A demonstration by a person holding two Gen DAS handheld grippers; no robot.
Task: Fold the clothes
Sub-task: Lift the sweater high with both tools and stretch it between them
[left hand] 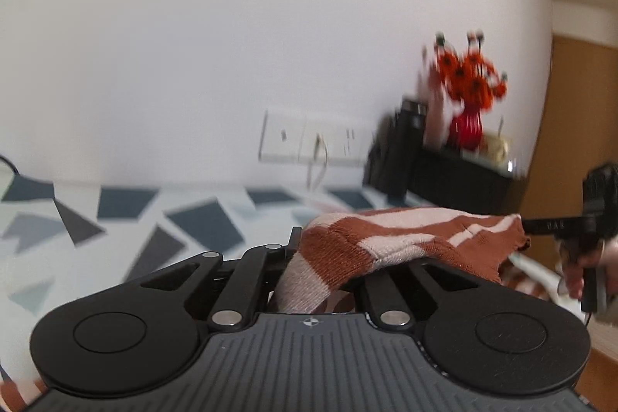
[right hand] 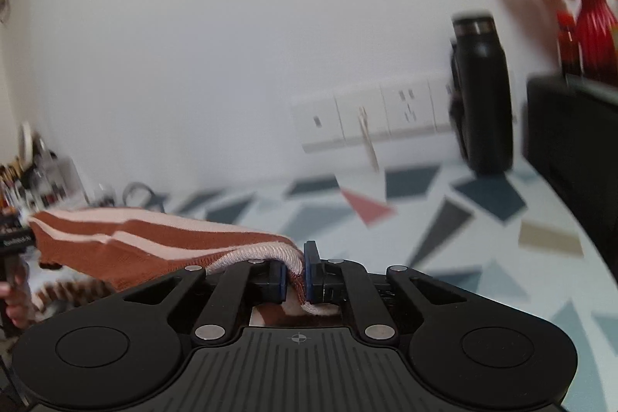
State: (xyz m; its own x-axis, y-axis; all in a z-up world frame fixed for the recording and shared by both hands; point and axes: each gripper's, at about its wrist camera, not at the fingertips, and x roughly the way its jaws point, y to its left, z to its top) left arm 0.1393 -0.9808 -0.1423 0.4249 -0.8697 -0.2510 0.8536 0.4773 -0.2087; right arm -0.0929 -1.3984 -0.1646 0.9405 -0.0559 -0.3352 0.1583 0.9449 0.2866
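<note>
Your garment (left hand: 405, 238) is a ribbed knit in rust brown with pale pink stripes, and it hangs stretched in the air between your two grippers, above the surface (right hand: 483, 219) with its pattern of grey, blue and pink shapes. Your right gripper (right hand: 297, 267) has its blue pads pressed together on a thick pink-edged fold of the knit. Your left gripper (left hand: 309, 257) has cloth draped over and down between its fingers; one fingertip shows beside the cloth, the other is buried, so it appears to be pinching the knit.

No writing can be read: the lettering on the gripper seen at the edge of each view is too blurred.

Only the right wrist view shows the black bottle (right hand: 483, 91) standing clear on the surface by the wall sockets (right hand: 370, 120), plus clutter at far left. Only the left wrist view shows your hand (left hand: 579, 265) around the other gripper's handle. Both catch the red vase (left hand: 465, 132) of orange flowers.
</note>
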